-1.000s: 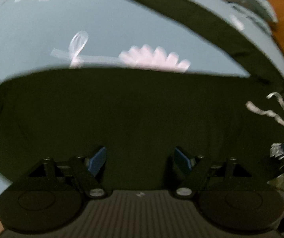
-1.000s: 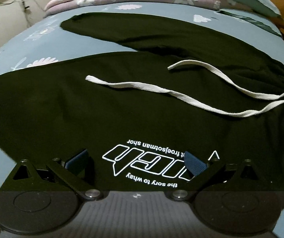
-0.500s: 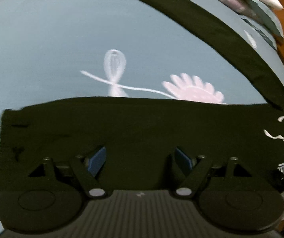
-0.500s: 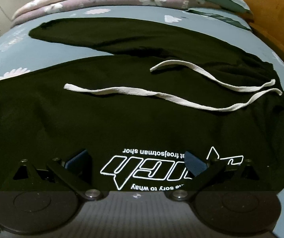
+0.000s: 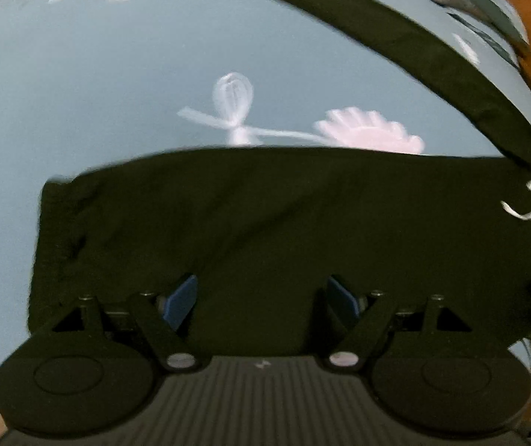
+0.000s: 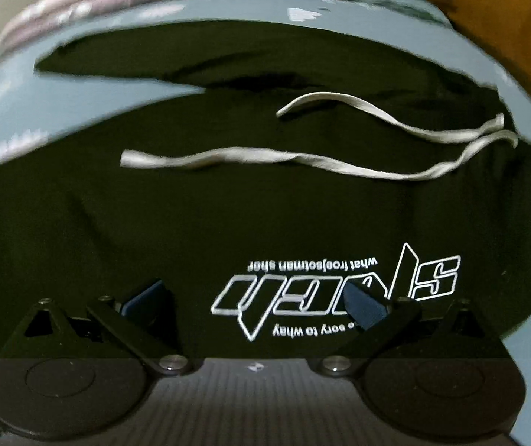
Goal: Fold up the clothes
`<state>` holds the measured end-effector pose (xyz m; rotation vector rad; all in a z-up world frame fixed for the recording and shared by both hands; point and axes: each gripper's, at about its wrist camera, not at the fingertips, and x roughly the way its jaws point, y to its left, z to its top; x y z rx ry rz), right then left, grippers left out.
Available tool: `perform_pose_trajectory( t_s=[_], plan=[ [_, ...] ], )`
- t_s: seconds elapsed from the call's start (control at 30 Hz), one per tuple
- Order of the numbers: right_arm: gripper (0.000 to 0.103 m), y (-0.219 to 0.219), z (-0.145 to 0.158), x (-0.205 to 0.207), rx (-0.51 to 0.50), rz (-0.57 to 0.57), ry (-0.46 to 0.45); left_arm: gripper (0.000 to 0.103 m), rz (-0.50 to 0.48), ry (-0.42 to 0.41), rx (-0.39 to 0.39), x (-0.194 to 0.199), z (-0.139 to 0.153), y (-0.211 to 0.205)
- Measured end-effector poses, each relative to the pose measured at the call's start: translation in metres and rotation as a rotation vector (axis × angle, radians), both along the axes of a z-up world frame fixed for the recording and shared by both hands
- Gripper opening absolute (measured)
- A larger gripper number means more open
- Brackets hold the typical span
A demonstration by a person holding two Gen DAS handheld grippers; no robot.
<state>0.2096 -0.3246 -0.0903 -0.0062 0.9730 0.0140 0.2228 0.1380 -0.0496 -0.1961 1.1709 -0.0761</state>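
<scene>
Pants [image 6: 228, 204] spread flat on bed [image 5: 80, 93], far leg angled off left, drawstring [image 6: 302, 160] loose on top. Left gripper [image 5: 261, 297] and right gripper [image 6: 258, 304] just over near edge, jaws released, nothing grabbed.

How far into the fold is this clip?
Barely started. Done: the black pants lie spread on the blue bedsheet, legs apart, drawstring loose on top. In hand: nothing; the left claw and right claw are both open over the near leg. Left: every fold.
</scene>
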Motion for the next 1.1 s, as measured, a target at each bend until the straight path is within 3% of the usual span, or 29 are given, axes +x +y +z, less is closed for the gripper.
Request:
perform_pose_trajectory(
  t_s=[0.17,0.33,0.5,0.7,0.9,1.1],
  plan=[
    [0.103,-0.004,0.006,-0.006,0.010,-0.054,0.015,0.078,-0.270,-0.117,-0.077,0.015,0.022,-0.071],
    [0.103,-0.020,0.011,-0.016,0.063,-0.135,-0.025,0.078,-0.433,-0.107,-0.098,0.026,0.010,-0.120],
    [0.103,-0.035,0.014,-0.023,0.150,-0.197,-0.068,0.078,-0.480,-0.109,-0.078,0.033,0.002,-0.137],
    [0.103,-0.049,0.008,-0.023,0.193,-0.213,-0.119,0.078,-0.559,-0.147,-0.096,0.038,0.002,-0.173],
    [0.103,-0.063,0.001,-0.022,0.235,-0.230,-0.169,0.078,-0.634,-0.134,-0.105,0.041,-0.010,-0.200],
    [0.103,-0.051,0.010,-0.032,0.092,-0.151,-0.243,0.078,-0.698,-0.155,-0.099,0.067,0.009,-0.233]
  ],
)
